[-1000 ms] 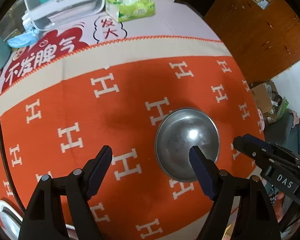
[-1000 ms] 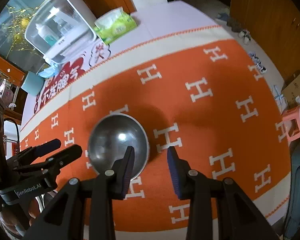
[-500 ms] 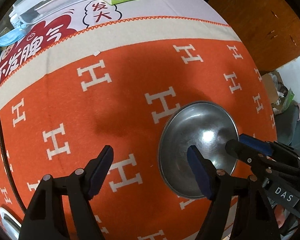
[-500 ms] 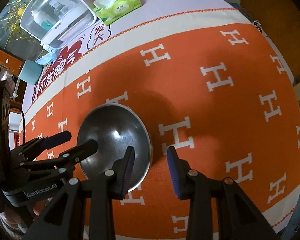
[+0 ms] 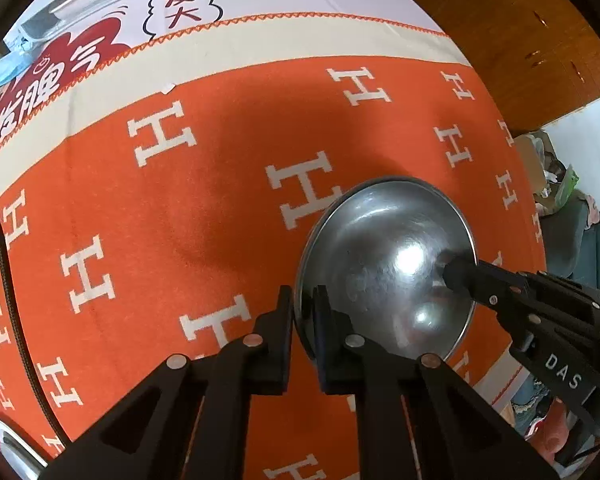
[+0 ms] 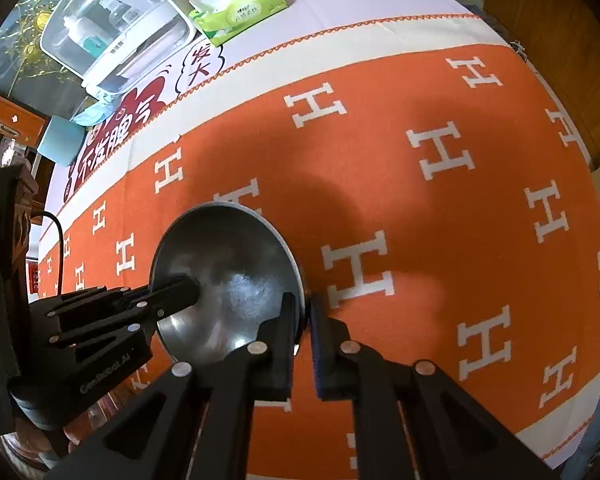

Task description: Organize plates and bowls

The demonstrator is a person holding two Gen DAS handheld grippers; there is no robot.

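At the bottom of each view, the left gripper (image 5: 303,312) and right gripper (image 6: 304,316) have their jaws pinched on opposite rims of the steel bowl (image 5: 384,264). It sits lower centre on the orange cloth (image 5: 180,208). A tissue pack (image 6: 240,10) lies at the top.

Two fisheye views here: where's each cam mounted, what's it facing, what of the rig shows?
Left wrist: on the left gripper, facing the steel bowl on the orange cloth; own fingers pinch the rim, right gripper enters.
Right wrist: on the right gripper, same, left gripper enters.
Shared: bowl, cloth, tissue pack.
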